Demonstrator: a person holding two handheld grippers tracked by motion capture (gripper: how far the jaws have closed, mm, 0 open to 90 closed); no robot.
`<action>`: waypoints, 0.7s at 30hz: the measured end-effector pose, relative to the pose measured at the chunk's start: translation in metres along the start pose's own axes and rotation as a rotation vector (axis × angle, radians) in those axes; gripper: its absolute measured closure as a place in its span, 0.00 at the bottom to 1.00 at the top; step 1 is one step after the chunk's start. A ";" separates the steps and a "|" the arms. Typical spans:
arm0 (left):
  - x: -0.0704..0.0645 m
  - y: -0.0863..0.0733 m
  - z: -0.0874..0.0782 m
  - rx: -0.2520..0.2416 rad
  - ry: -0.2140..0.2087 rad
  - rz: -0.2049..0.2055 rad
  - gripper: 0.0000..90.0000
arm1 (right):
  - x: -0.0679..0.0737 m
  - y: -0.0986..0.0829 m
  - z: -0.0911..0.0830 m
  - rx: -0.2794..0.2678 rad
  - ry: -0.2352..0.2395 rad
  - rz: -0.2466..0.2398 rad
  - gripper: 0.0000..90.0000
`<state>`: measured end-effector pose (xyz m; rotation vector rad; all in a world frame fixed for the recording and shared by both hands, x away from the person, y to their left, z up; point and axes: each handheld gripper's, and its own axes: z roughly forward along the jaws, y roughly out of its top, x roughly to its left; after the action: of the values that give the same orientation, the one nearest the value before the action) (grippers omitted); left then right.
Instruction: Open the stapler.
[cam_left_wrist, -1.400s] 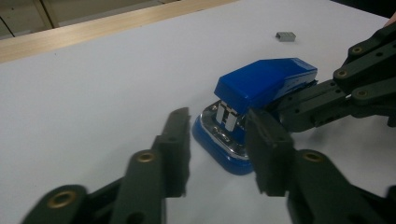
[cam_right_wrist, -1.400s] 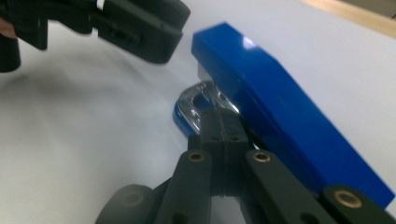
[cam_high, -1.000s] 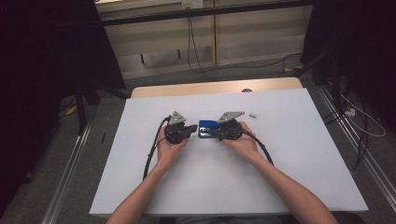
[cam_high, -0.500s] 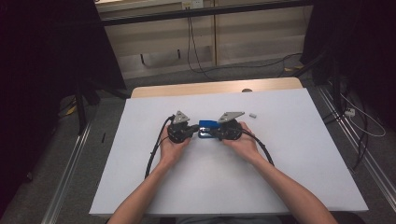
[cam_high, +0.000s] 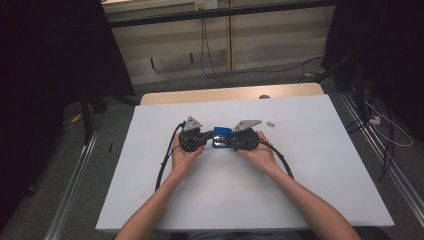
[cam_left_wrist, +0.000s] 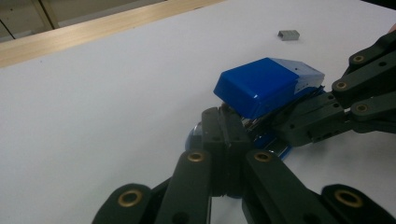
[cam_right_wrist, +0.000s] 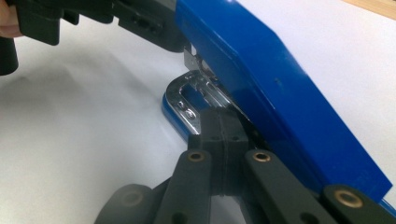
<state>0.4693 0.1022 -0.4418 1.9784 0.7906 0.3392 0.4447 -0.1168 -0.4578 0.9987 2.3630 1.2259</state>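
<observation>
White table (cam_high: 320, 190): grippers (both) pinch stapler (cam_high: 222, 135).

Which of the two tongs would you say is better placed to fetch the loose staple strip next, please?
Probably the right tongs: the staple strip lies on the white table on their side, apart from the blue stapler. The left tongs sit on the stapler's far side from it.

The white table (cam_high: 225, 200) lies bare around both grippers. Beyond the right gripper (cam_high: 234, 141) sits a small grey staple block (cam_high: 270, 123) (well apart), the one obstacle besides the stapler (cam_high: 221, 136) between them.
</observation>
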 end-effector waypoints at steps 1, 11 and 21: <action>0.000 0.000 0.000 -0.003 0.001 0.000 1.00 | 0.000 0.000 0.000 -0.001 -0.001 -0.003 1.00; -0.002 0.003 -0.003 -0.019 -0.003 0.000 1.00 | 0.004 0.000 0.000 -0.002 -0.023 -0.048 1.00; -0.003 0.008 -0.003 -0.035 -0.007 -0.009 1.00 | 0.005 0.000 0.000 -0.005 -0.031 -0.068 1.00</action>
<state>0.4686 0.0997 -0.4336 1.9417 0.7843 0.3386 0.4413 -0.1137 -0.4578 0.9207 2.3495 1.1822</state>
